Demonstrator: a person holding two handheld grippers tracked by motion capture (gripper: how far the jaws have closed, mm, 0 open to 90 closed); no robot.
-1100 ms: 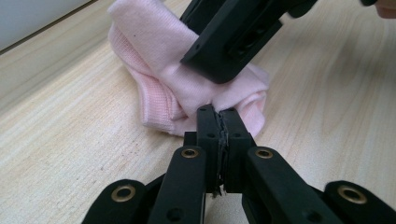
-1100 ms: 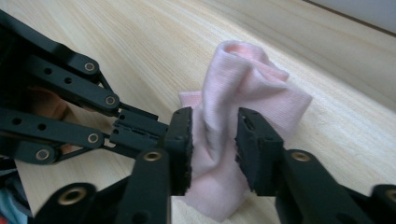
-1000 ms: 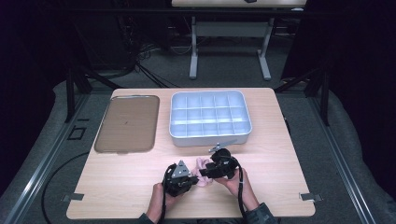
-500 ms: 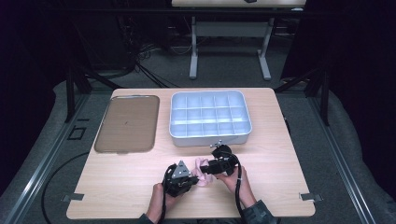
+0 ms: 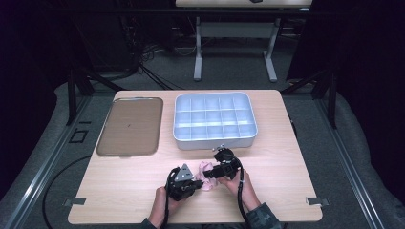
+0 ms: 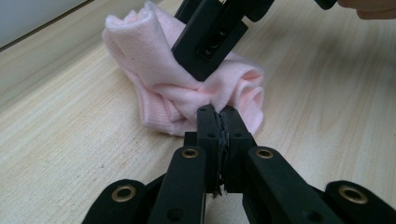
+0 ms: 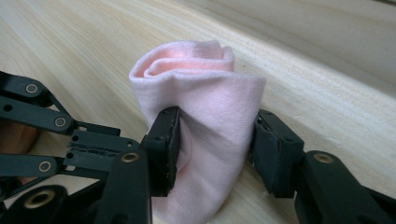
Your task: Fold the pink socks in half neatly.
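A rolled pink sock (image 5: 206, 177) lies on the table's near middle, between my two grippers. My left gripper (image 5: 198, 183) (image 6: 217, 116) is shut on a fold at the sock's (image 6: 154, 70) near edge. From the right, my right gripper (image 5: 210, 174) (image 7: 215, 149) straddles the roll (image 7: 205, 93). Its jaws have just been closing, and both pads press on the sock's sides. One of its fingers (image 6: 210, 42) crosses the top of the left gripper view.
A silver tray (image 5: 215, 142) with several compartments stands just behind the grippers. A flat brown tray (image 5: 130, 125) lies at the back left. Bare wood (image 5: 296, 181) stretches to the right, and the table's front edge is close to the hands.
My right gripper has shifted slightly and settled lower around the sock. The left gripper has kept its place and its grip.
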